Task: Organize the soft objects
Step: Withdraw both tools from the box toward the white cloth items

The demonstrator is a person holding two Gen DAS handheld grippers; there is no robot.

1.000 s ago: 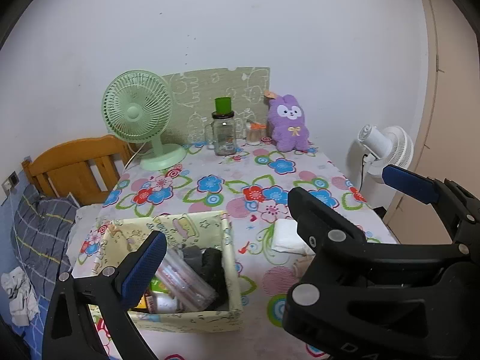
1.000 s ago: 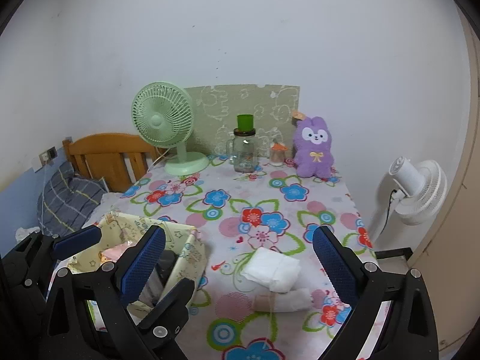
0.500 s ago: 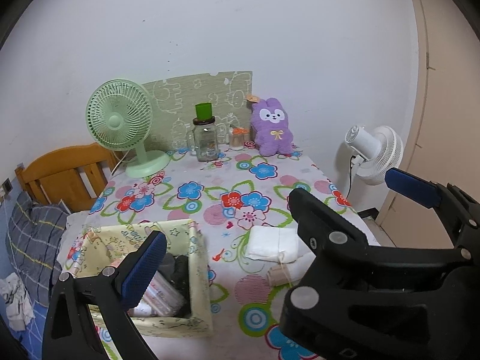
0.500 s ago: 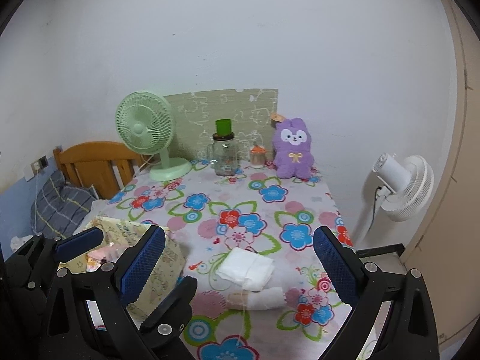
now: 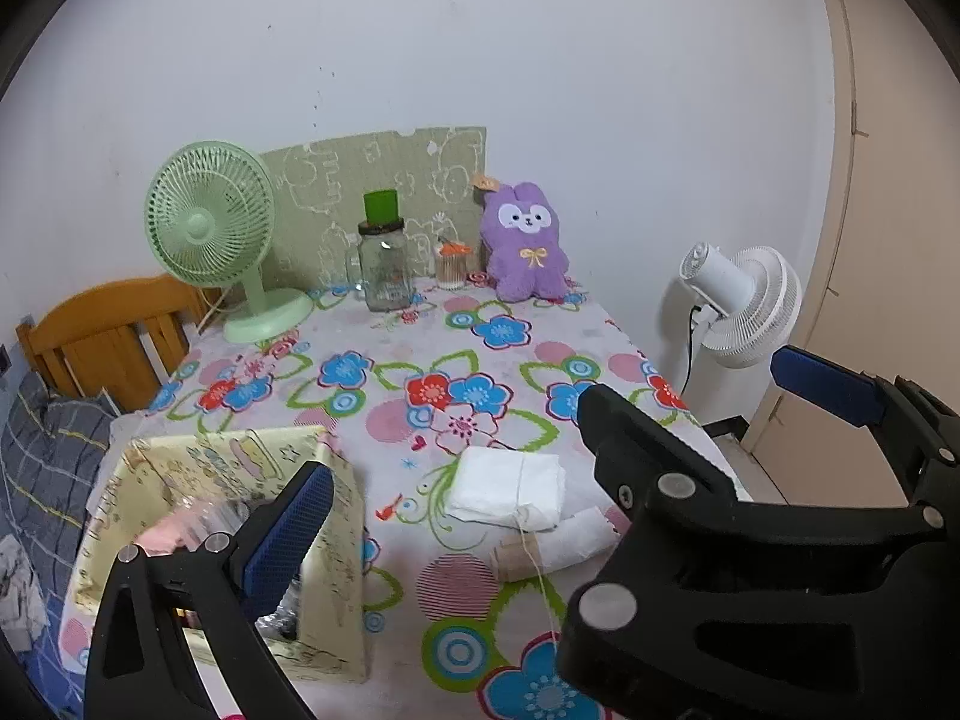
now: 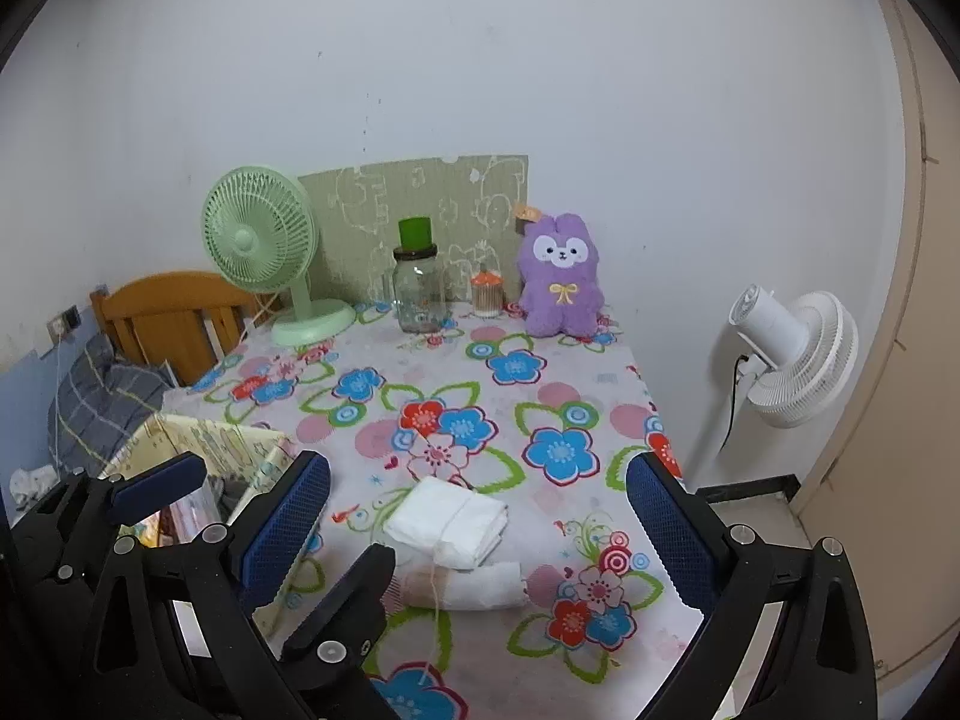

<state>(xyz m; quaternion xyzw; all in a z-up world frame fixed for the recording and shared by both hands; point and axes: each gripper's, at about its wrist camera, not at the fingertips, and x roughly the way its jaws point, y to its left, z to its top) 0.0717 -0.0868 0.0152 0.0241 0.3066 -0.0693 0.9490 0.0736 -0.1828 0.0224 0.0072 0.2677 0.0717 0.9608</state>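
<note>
A folded white cloth (image 5: 509, 487) (image 6: 447, 521) lies on the flowered tablecloth (image 5: 420, 354), with a rolled white cloth (image 5: 555, 543) (image 6: 465, 585) just in front of it. A yellow fabric box (image 5: 228, 534) (image 6: 198, 456) with several items inside stands at the near left. A purple plush bunny (image 5: 527, 243) (image 6: 561, 276) sits at the far edge. My left gripper (image 5: 456, 516) is open and empty above the near edge. My right gripper (image 6: 480, 522) is open and empty, with the two cloths between its fingers in view. The right gripper's body (image 5: 750, 540) blocks the lower right of the left wrist view.
A green desk fan (image 5: 222, 240), a glass jar with a green cup on top (image 5: 384, 264) and a small jar (image 5: 451, 263) stand at the back. A white floor fan (image 5: 741, 306) stands right of the table. A wooden headboard (image 5: 108, 336) and bedding are left.
Both grippers have drawn back and shifted right; the table looks farther away and the box has slid toward the left of both views. Both stay open.
</note>
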